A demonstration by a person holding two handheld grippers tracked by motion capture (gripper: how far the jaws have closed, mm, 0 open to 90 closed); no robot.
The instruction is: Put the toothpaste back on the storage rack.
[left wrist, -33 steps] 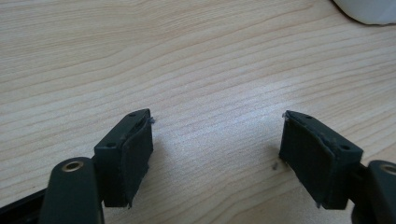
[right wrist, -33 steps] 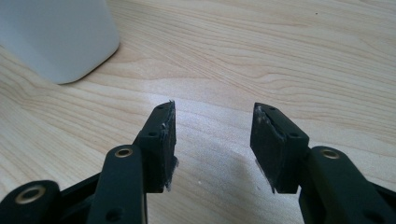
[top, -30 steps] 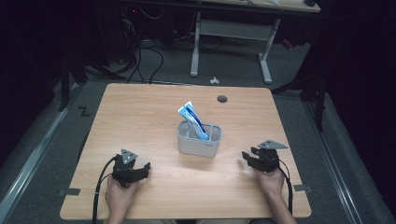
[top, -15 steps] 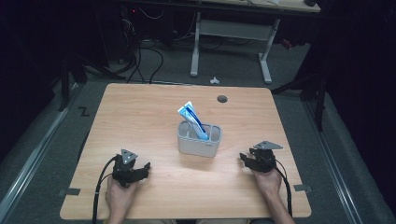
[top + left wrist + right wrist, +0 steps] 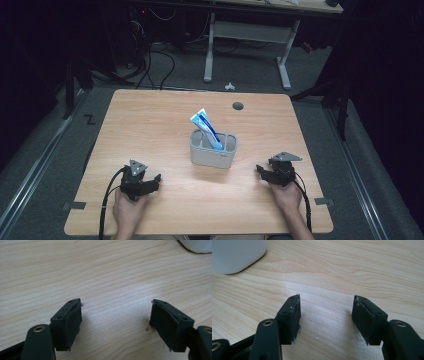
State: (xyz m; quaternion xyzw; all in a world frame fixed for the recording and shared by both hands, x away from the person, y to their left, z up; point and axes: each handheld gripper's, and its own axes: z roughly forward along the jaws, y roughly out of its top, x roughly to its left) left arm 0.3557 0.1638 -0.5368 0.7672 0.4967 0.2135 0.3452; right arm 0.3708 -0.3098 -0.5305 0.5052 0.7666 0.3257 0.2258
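Observation:
A grey holder (image 5: 212, 149) stands at the middle of the wooden table (image 5: 150, 120) with a blue and white toothpaste tube (image 5: 206, 127) leaning in it. My left gripper (image 5: 155, 181) rests near the front left, held by a hand, its jaws wide open over bare wood (image 5: 116, 310). My right gripper (image 5: 261, 170) rests at the front right of the holder, also open, nothing between its pads (image 5: 327, 307). Its jaws have just been opening. A corner of the holder (image 5: 235, 255) lies to the upper left in the right gripper view, and another corner of the holder (image 5: 197, 245) at the top right in the left gripper view.
A round cable hole (image 5: 238, 106) sits near the table's far edge. Beyond the table stands a desk frame with white legs (image 5: 210, 50) and cables on the dark floor. Bare wood lies between each gripper and the holder.
My right gripper's jaws stand wider apart than a second ago, and the right hand has shifted slightly. The left hand, holder and tube have stayed put.

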